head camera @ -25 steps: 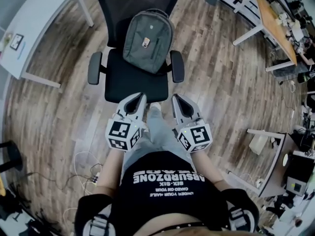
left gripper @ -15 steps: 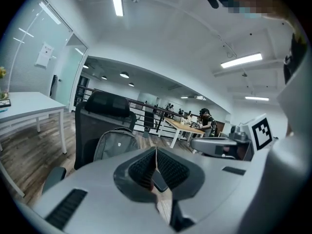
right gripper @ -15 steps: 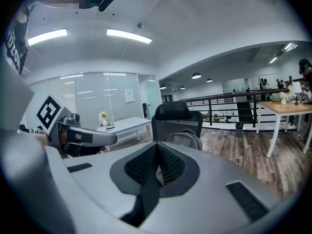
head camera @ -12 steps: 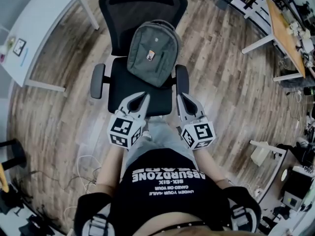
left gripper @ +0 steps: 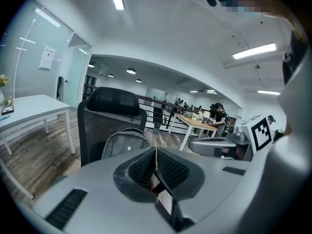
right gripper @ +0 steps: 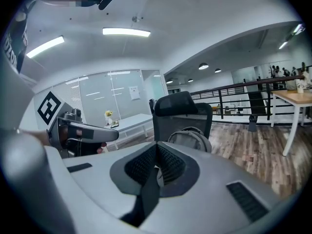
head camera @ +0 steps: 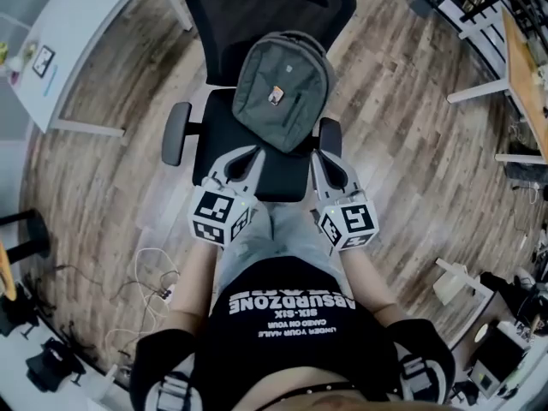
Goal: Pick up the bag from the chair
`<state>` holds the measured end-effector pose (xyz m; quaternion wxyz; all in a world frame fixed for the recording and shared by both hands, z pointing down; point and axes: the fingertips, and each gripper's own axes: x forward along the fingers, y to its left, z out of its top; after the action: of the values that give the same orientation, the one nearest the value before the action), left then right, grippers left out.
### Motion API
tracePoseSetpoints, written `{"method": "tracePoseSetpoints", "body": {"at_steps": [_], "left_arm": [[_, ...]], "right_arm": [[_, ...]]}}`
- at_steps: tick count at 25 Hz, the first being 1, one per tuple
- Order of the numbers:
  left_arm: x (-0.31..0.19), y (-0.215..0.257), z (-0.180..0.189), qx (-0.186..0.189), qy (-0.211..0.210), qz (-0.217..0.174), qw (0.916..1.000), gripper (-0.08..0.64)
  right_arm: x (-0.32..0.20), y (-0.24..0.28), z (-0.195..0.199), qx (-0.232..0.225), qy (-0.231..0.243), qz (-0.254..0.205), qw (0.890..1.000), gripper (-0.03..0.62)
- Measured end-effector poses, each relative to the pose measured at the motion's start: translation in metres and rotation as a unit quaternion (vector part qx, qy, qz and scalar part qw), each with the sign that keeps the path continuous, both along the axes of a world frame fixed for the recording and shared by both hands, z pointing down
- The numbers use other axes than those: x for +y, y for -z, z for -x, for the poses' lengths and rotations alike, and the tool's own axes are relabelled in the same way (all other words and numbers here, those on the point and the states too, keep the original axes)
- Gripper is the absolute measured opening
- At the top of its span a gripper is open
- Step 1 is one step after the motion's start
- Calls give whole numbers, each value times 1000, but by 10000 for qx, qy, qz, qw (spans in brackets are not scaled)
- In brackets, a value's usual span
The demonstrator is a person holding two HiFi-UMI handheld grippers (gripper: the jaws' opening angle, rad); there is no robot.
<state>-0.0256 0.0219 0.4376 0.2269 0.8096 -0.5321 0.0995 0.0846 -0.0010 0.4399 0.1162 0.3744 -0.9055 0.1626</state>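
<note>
A grey backpack [head camera: 279,90] leans upright against the back of a black office chair [head camera: 257,11], its base on the seat. My left gripper [head camera: 254,150] hovers over the seat's front left, shut and empty, just short of the bag's lower edge. My right gripper [head camera: 315,155] is over the seat's front right beside the right armrest [head camera: 330,137], also shut with nothing held. In the left gripper view the backpack [left gripper: 124,143] shows above my closed jaws. In the right gripper view the backpack [right gripper: 191,139] sits straight ahead in front of the chair back [right gripper: 181,112].
A white table [head camera: 81,32] stands at the left of the chair, and a wooden-topped desk [head camera: 524,67] at the far right. Cables [head camera: 145,276] lie on the wood floor at my lower left. The chair's left armrest [head camera: 177,133] juts out beside my left gripper.
Both grippers have moved forward from in front of the chair to over its seat, nearer the backpack. Both stayed shut.
</note>
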Motion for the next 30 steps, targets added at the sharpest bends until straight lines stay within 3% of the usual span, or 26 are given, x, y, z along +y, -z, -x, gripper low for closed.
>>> {"method": "tracePoseSetpoints", "body": {"at_steps": [4, 13, 24, 30], "left_arm": [[-15, -3, 10, -50, 86, 52, 9999, 21], [-46, -8, 5, -133, -170, 66, 9997, 23], [-91, -31, -6, -65, -417, 194, 9989, 23], [-103, -40, 13, -124, -318, 251, 9991, 22]], "right_arm": [[-13, -7, 7, -44, 18, 28, 10000, 17], [-31, -7, 0, -43, -171, -37, 9998, 17], [-81, -27, -6, 302, -349, 75, 9989, 18], [-104, -43, 10, 476, -349, 135, 9982, 18]]}}
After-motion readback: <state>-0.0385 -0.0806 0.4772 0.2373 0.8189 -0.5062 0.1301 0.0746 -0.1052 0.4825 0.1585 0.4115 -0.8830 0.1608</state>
